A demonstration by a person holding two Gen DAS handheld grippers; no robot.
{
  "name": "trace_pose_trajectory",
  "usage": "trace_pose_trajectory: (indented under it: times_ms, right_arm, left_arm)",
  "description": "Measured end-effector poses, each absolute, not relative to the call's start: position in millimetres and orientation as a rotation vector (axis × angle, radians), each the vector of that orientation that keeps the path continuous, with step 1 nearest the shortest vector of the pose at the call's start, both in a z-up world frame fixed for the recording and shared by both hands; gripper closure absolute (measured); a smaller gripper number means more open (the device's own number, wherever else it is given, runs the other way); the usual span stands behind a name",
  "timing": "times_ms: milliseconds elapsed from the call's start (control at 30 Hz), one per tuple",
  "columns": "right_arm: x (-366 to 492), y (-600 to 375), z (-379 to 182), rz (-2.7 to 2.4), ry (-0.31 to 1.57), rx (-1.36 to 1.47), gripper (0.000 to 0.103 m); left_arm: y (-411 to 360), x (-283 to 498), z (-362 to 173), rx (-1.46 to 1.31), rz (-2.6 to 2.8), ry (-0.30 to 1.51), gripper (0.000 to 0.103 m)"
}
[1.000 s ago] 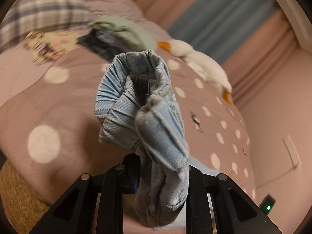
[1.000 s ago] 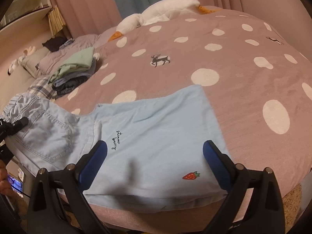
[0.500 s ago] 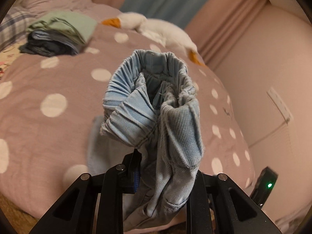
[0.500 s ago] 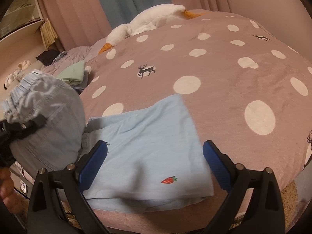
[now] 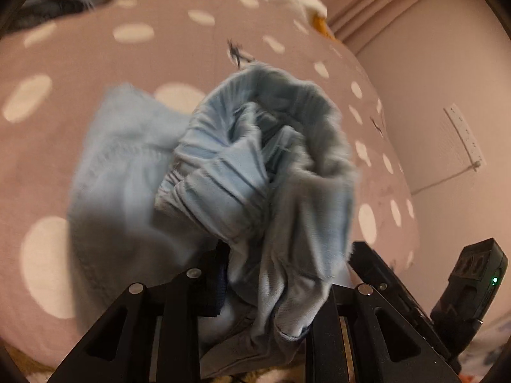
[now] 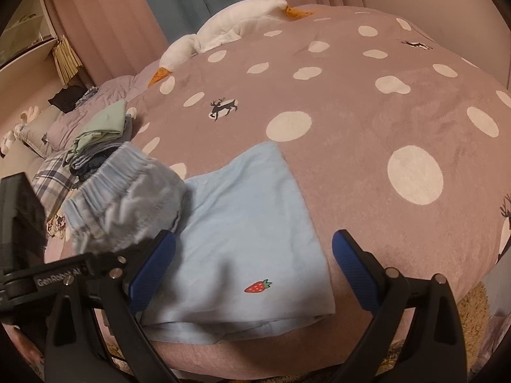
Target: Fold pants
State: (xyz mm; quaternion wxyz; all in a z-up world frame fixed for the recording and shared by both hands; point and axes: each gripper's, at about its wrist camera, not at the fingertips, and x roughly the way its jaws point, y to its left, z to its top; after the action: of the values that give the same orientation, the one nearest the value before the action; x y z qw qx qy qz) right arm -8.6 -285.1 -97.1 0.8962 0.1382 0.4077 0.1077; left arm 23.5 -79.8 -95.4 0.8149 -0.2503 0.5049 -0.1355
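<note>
We hold the waistband end of the light blue pants [image 5: 265, 172] clenched in our left claw [image 5: 265, 287], the gathered elastic bunched up and lifted above the bed [image 5: 80, 63]. The rest of the pants lies flat on the spotted mauve bed cover near its front edge, with a small red strawberry [image 6: 258, 286] printed close to the lower hem. From the right wrist view, the lifted waistband [image 6: 124, 198] hangs over the left part of the flat fabric, and the left claw's black frame [image 6: 64, 274] sits just beside our right claw's left finger. Our right claw [image 6: 254, 271] is released, its blue pads [image 6: 349, 268] standing wide apart above the flat part of the pants, gripping nothing; we cannot tell whether they touch the cloth. Further back on the bed a stack of folded clothes [image 6: 99, 131] with a pale green piece on top lies to the left, well apart from the pants. A white plush goose [image 6: 230, 28] stretches along the far edge.
</note>
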Motion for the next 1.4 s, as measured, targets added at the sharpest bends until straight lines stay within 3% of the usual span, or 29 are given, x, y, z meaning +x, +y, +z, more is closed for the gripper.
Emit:
trace_pose_trajectory:
  times_ms: [167,200,333,400,467,767,1100,1400]
  right_arm:
    - [-7,-289,-101,0.215,0.863,0.297,0.004]
    - [-6,-290,-101,0.213,0.867,0.299,0.004]
    - [-6,-292,-99,0.215,0.867,0.305,0.004]
    - [-6,-294,-94,0.21,0.858,0.288,0.004]
    - [-5,-295,-89,0.212,0.838,0.271,0.003]
    - [10,-282,-77,0.272,0.862,0.235,0.0]
    - [12,-266,-65,0.397,0.885,0.269,0.0]
    - [33,-232,-112,0.37,1.068,0.16,0.0]
  left_arm:
    - [-73,24,-100,-0.588,-0.302,1.087,0.078]
    - [-73,20,-100,-0.584,-0.297,1.097,0.068]
    - [-66,7,-96,-0.628,-0.317,1.131,0.058]
    - [-57,-1,-90,-0.684,-0.364,1.092,0.036]
    - [-46,-10,-84,-0.731,-0.374,1.049,0.03]
    - [11,-44,-61,-0.707,-0.174,0.924,0.024]
    - [50,-52,-78,-0.68,0.057,0.932,0.024]
    - [41,-45,-82,-0.624,0.078,0.951,0.024]
